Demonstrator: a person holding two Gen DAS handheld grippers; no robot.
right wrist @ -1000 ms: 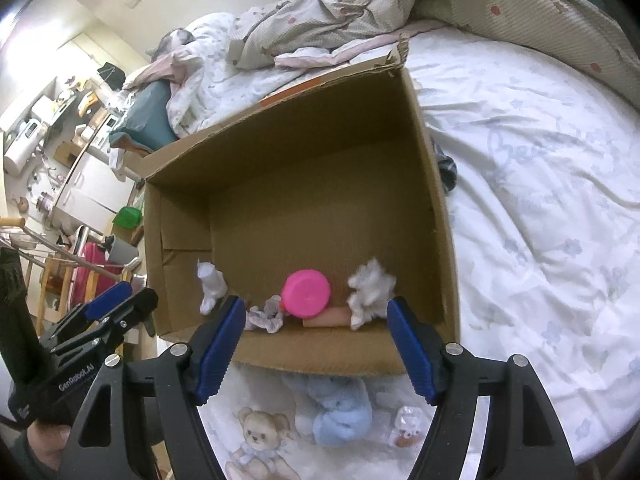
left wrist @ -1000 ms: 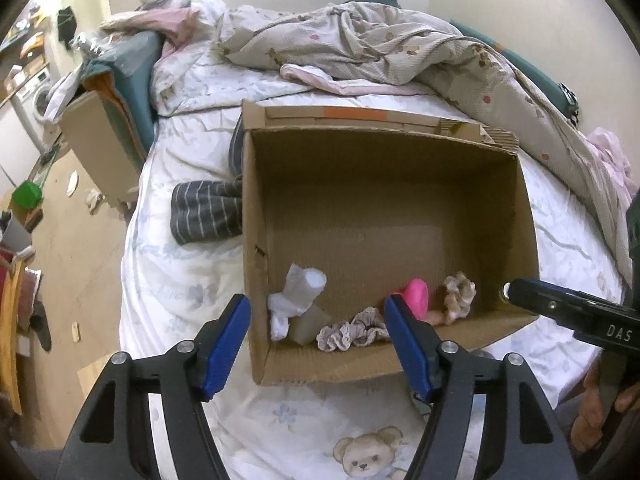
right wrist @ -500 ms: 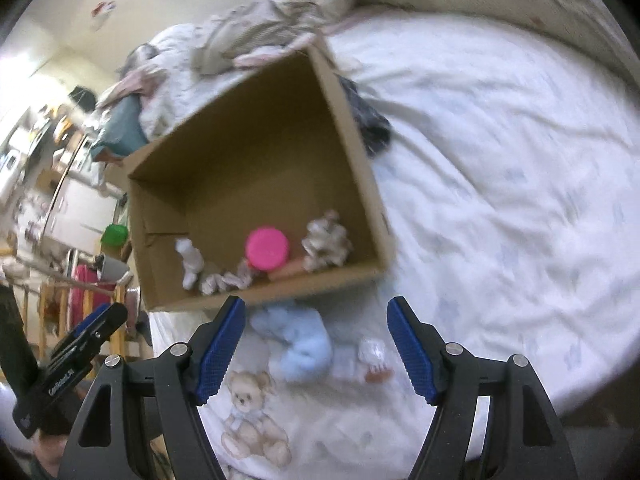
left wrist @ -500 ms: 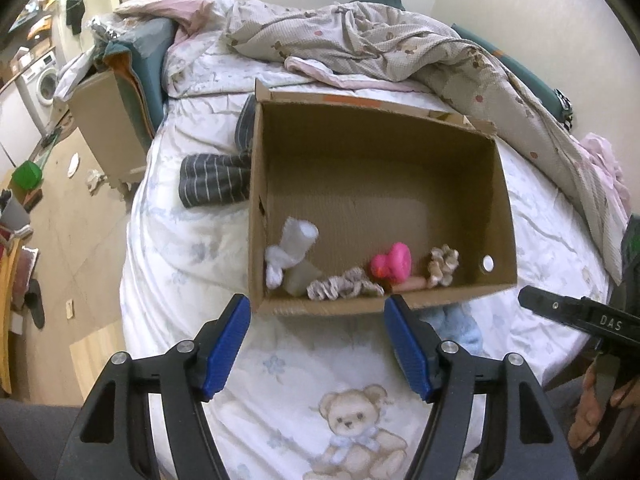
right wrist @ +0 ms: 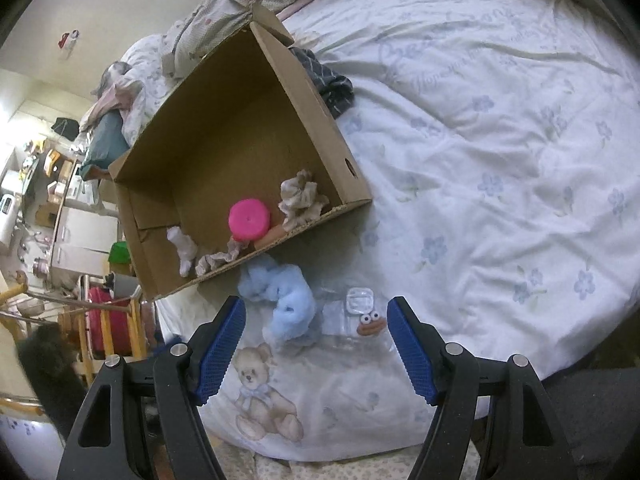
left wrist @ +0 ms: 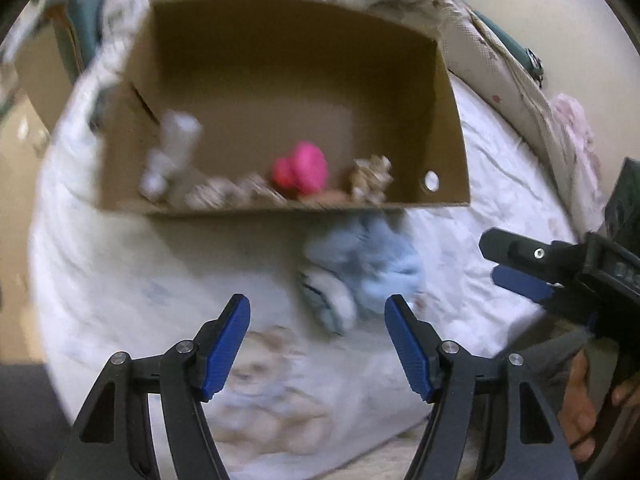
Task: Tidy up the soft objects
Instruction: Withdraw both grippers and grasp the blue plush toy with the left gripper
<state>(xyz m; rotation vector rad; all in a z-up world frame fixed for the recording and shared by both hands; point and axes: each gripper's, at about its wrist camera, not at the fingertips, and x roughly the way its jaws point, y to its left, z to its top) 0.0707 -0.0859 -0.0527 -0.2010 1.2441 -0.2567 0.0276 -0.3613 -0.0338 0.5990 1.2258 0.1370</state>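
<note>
Hovering with jaws apart and empty, the left gripper and right gripper flank the blue plush beside the cardboard box.

Cardboard box on bed, fluffy toy just before it

Floral-sheeted bed, cream wall, cluttered shelves

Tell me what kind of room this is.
Most likely a lived-in bedroom: a bed with a floral, teddy-print sheet fills the view, a rumpled quilt lies at its far end, and a cardboard box with soft items inside sits on top. Cluttered shelves stand beside it.
</note>
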